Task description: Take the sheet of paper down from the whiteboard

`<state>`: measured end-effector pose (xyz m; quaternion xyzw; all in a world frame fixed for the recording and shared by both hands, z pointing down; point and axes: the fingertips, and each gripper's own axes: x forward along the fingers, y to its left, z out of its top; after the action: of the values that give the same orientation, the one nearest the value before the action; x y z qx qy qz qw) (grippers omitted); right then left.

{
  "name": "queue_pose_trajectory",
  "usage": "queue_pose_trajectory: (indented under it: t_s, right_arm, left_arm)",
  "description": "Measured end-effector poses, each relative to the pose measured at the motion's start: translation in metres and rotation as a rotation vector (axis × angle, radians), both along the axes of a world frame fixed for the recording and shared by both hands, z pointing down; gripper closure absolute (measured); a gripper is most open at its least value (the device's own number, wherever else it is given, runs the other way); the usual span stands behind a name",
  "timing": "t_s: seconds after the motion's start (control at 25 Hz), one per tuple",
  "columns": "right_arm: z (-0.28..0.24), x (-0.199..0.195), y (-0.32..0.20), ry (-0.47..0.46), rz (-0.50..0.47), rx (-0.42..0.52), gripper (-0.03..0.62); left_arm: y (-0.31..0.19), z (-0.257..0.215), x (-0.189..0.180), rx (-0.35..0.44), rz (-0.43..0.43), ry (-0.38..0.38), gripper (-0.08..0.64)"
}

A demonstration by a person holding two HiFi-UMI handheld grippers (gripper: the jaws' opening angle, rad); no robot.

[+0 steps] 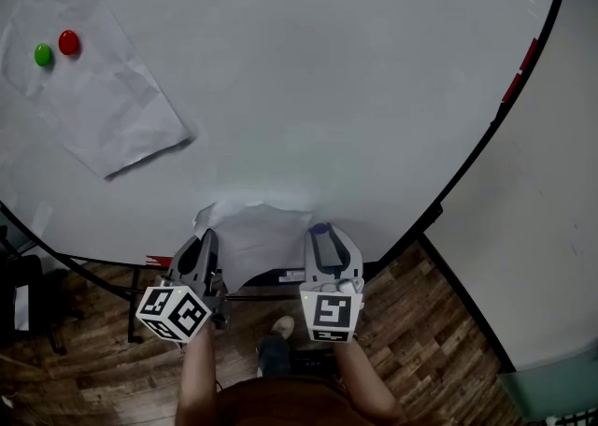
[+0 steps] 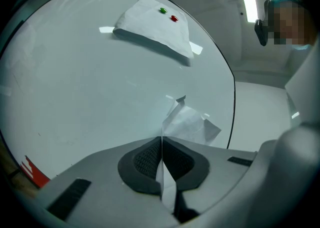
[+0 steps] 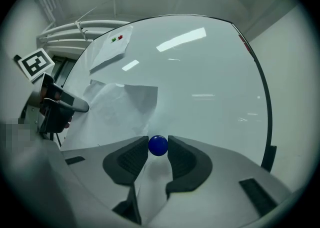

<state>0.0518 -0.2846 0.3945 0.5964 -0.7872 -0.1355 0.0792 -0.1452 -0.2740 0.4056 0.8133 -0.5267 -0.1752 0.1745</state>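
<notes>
A crumpled white sheet of paper [image 1: 254, 237] lies against the whiteboard [image 1: 327, 88] near its lower edge. My left gripper [image 1: 207, 239] is shut on the sheet's left edge; in the left gripper view the paper [image 2: 192, 124] runs out from between the closed pads [image 2: 150, 159]. My right gripper [image 1: 320, 231] is at the sheet's right side, shut on a round blue magnet [image 3: 158, 145] held between its fingertips. The right gripper view shows the sheet [image 3: 120, 107] spreading left towards the left gripper [image 3: 55, 104].
A second sheet [image 1: 93, 88] hangs at the board's upper left under a red magnet [image 1: 68, 42] and a green magnet [image 1: 43, 54]. Red items [image 1: 520, 69] sit on the board's black right frame. Wooden floor [image 1: 439, 321] and a shoe [image 1: 280, 326] lie below.
</notes>
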Motion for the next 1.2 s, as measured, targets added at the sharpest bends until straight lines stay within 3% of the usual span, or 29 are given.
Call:
queue_pose_trajectory:
  t_s: [0.36,1.2]
  right_arm:
    - [0.002,0.017,-0.001,-0.038,0.019,-0.022,0.457]
    - [0.011,0.014,0.000,-0.046,0.029,-0.044,0.457]
  left_arm:
    - [0.005,0.001,-0.004,-0.012,-0.012,0.008,0.535]
    - [0.004,-0.001,-0.007,-0.014,-0.010,0.002,0.535]
